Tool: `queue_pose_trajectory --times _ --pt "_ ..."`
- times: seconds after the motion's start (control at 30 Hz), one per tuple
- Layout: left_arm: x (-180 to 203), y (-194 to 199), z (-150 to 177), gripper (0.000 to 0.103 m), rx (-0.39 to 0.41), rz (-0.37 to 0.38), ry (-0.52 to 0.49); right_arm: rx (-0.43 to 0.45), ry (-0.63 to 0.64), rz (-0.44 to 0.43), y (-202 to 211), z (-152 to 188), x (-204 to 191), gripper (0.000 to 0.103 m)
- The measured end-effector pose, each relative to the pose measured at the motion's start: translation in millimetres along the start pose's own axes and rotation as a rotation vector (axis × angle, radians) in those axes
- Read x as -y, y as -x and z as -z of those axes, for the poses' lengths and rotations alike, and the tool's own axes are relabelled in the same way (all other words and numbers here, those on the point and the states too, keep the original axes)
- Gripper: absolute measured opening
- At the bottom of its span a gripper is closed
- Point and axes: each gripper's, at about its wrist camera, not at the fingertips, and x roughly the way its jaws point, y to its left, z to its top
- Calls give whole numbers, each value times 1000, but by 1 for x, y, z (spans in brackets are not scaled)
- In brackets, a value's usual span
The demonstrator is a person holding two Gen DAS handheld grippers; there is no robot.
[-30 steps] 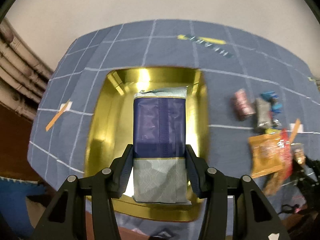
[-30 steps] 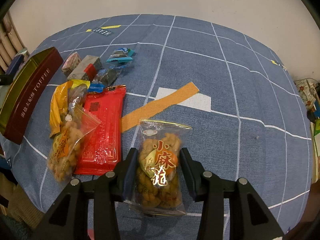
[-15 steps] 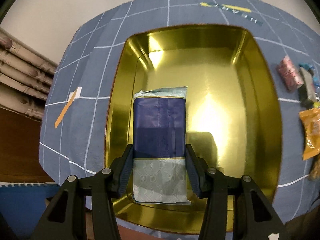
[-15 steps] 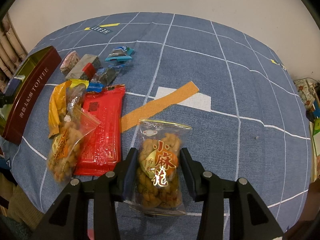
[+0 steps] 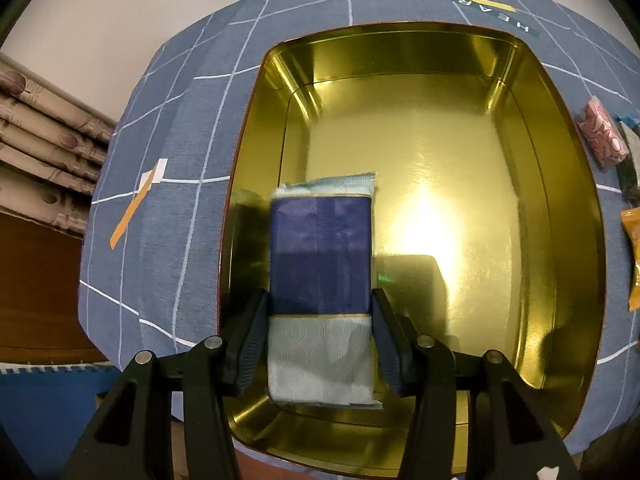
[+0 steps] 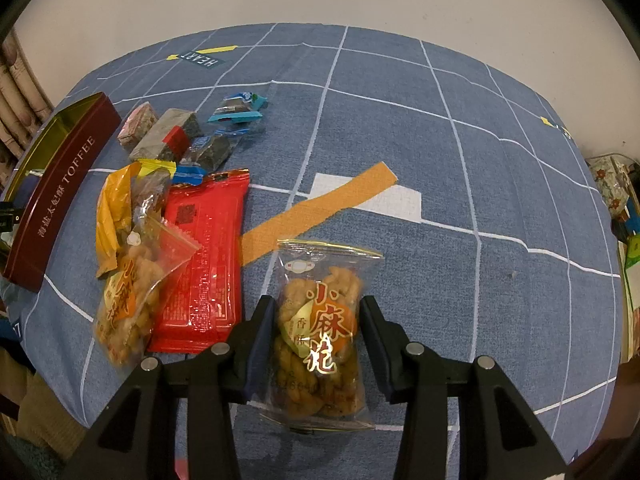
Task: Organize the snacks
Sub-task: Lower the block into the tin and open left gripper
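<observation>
Lower now over the gold tin [image 5: 568, 208], left tool [image 5: 320, 320] grips the blue packet [image 5: 320, 264], next releasing it; right tool [image 6: 318, 320] clamps the twist-snack bag [image 6: 320, 320]

Both feeds I monitor are evenly lit from overhead and moderately bright. In the left wrist view, the gold tin [image 5: 520, 184] throws a strong white glare patch off its floor, beside a dark shadow of the rig. Fisheye distortion bows the bench [image 6: 480, 160] grid lines and blackens the frame corners. The held blue packet [image 5: 320, 256] looks slightly soft; the right wrist view is sharp throughout.
</observation>
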Motion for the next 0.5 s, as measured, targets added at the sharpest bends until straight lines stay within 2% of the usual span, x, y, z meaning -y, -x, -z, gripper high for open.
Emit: queue_pose_trajectory --times 0.5 --pt "1 5 4 49 30 -8 14 2 -10 12 -1 0 1 41"
